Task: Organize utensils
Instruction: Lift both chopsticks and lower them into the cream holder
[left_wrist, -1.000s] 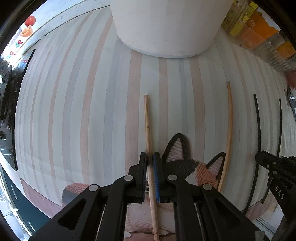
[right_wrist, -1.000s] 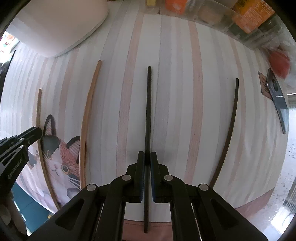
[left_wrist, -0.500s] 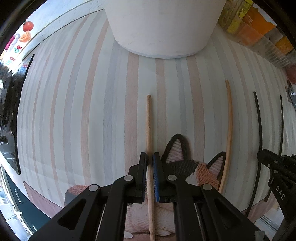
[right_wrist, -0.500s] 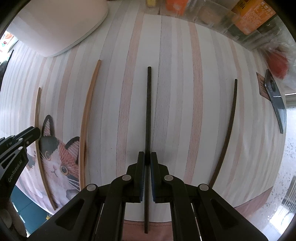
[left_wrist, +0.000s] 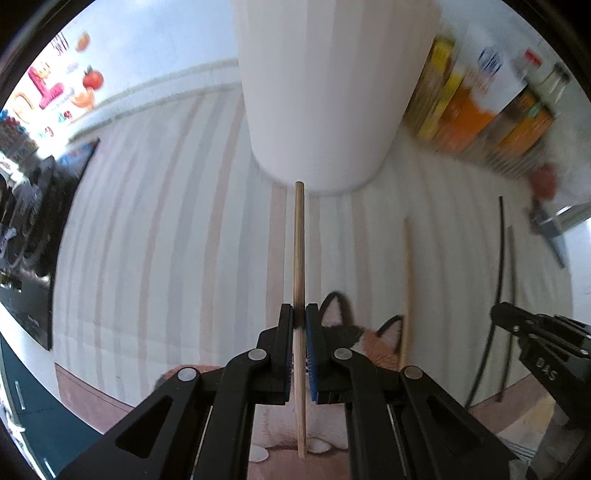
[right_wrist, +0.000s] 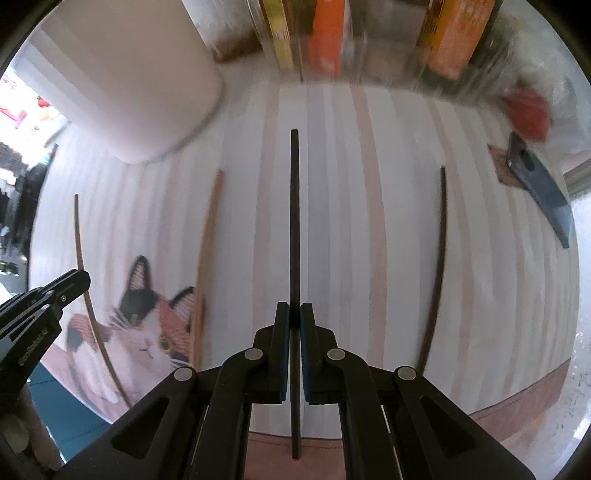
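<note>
Here, left gripper (left_wrist: 300, 325) clamping wooden chopstick (left_wrist: 299, 258), white container (left_wrist: 325, 92) just beyond, right gripper (right_wrist: 294, 321) clamping black chopstick (right_wrist: 294, 221)

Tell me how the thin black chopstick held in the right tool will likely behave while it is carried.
The thin black chopstick looks stiff: it stays straight past the right tool. It seems light, being so slender. It may pivot or slip, since the pads clamp only a short section and long lengths stick out both ways.
</note>
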